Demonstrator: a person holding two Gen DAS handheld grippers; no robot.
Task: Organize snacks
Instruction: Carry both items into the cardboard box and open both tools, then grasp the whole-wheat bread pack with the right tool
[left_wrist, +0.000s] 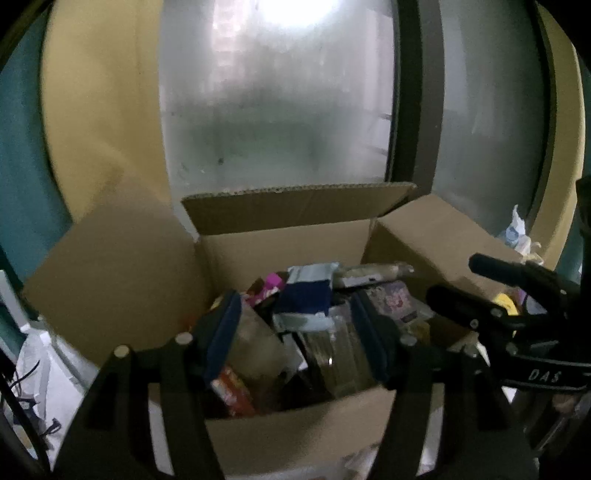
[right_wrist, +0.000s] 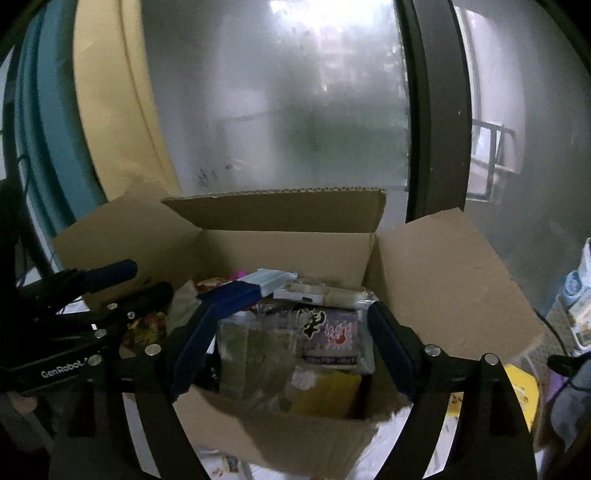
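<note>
Two grippers poised over an open box of snacks

The left gripper (left_wrist: 295, 332) and right gripper (right_wrist: 291, 347) both hang with fingers spread wide and nothing between them, side by side above the cardboard box (right_wrist: 295, 251); snack packets (right_wrist: 332, 332) lie jumbled inside it, flaps up, before a frosted window (right_wrist: 280, 110)

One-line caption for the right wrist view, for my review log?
Right gripper open above an open cardboard box crammed with snack packets, left gripper alongside, frosted window behind.
</note>
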